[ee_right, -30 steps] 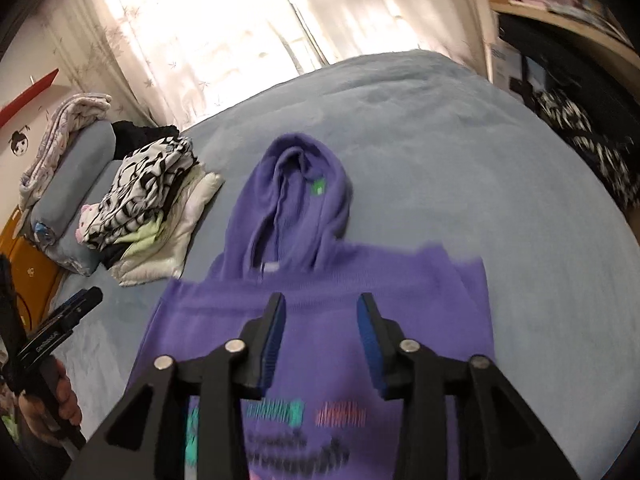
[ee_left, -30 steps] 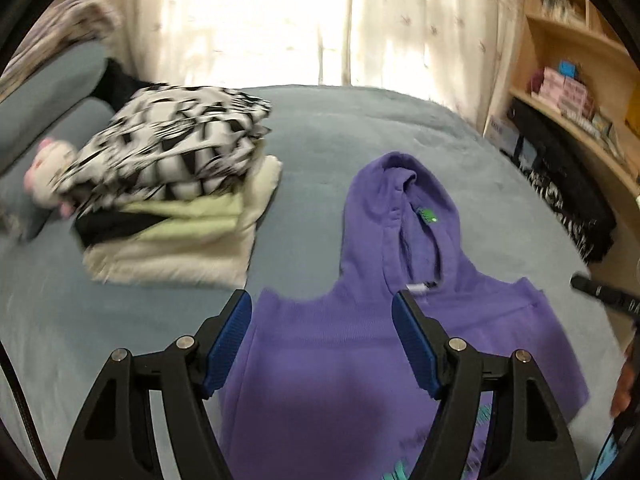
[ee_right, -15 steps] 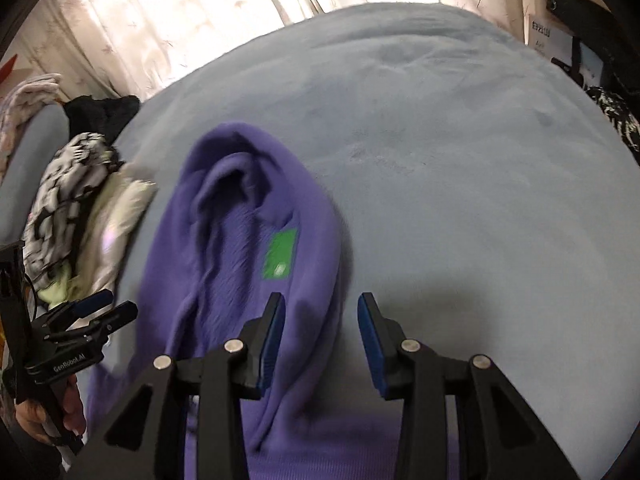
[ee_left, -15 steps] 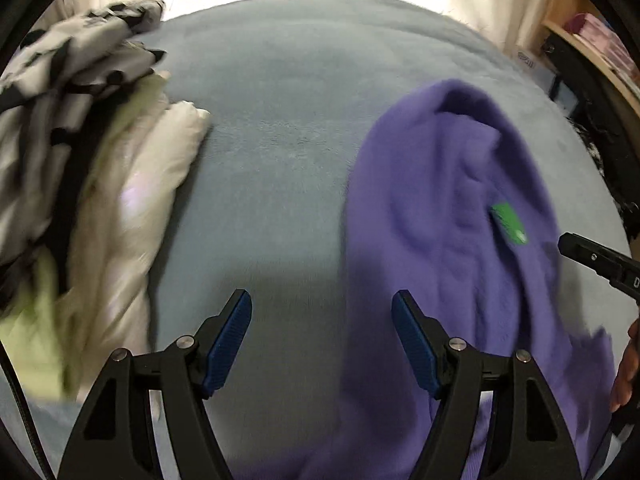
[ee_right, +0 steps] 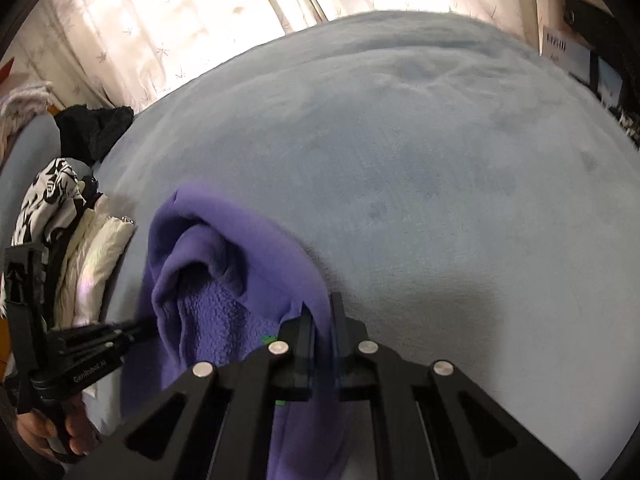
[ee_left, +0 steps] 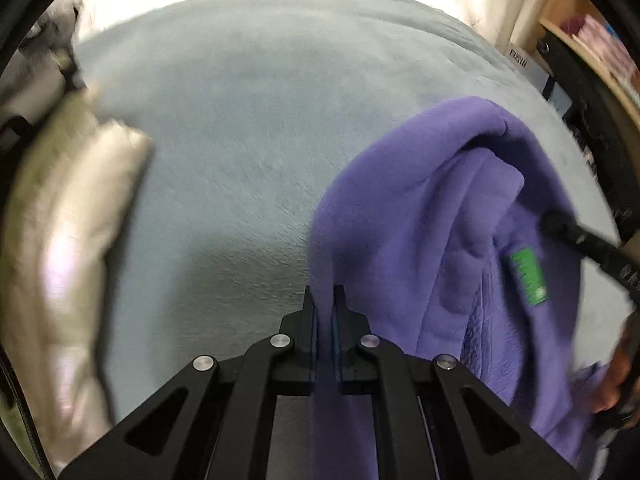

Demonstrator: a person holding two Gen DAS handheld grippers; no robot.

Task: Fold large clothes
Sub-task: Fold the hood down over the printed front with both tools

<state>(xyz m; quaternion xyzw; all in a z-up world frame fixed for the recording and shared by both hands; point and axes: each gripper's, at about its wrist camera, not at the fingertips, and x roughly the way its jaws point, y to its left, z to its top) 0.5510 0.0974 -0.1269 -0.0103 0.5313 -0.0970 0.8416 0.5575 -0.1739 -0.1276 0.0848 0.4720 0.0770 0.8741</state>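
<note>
Grippers (ee_left: 325, 300) (ee_right: 320, 312) now clamped on hood (ee_left: 420, 200).

Purple hoodie (ee_left: 420, 216) with green tag (ee_left: 527, 276), grey-blue blanket (ee_right: 400, 160), black-and-white patterned garment (ee_right: 48, 196), black tongs (ee_left: 324, 300)

Folded pile (ee_left: 68, 248) blurred, edge-cropped

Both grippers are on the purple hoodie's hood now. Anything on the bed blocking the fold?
Nothing visible. The left gripper and right gripper each pinch a hood edge of the purple hoodie. The stack of folded clothes lies off to the left on the blue blanket.
</note>
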